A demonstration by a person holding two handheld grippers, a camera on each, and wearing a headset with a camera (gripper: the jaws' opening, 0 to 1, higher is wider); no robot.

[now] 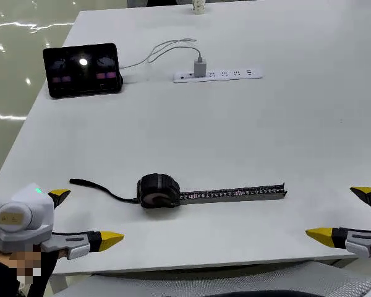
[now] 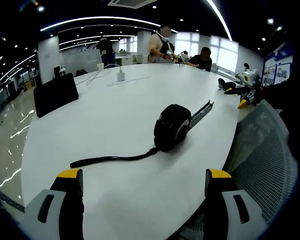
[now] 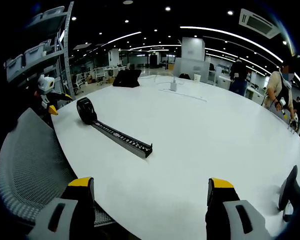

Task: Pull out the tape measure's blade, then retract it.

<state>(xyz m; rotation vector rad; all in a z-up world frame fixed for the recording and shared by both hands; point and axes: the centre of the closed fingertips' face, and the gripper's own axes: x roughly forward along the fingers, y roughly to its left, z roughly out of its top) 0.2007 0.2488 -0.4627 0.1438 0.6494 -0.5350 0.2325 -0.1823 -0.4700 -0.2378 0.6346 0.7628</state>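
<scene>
Hovering just off the near edge of the tabletop (image 1: pixel 235 124), my left fingers (image 1: pixel 108 238) stand apart and hold nothing. My right fingers (image 1: pixel 324 234), toward the near right corner, are spread and empty too. The tape measure (image 1: pixel 159 190) lies between them, close to the near edge and touched by neither. Its blade (image 1: pixel 235 193) is out, lying flat and running toward the right side, roughly parallel to the near edge. Its strap (image 1: pixel 99 187) trails the other way, toward my left fingers.

With the blade drawn, I judge the pull finished and the retraction still to do. Since the blade lies extended with nothing holding it, a lock is probably engaged, though I cannot make out where the catch sits on the dark case.

To do this well, I would bring the left fingers in over the strap and close them across the case's flat sides, so it cannot skid. The right fingers should pinch the blade's end (image 3: pixel 145 149) before anything is released. A freed blade snaps back hard and could whip or flip the case. I would then walk that end toward the case along the tabletop, low and straight, and let go only once the hook meets the mouth. The strap should stay clear of the slot.
</scene>
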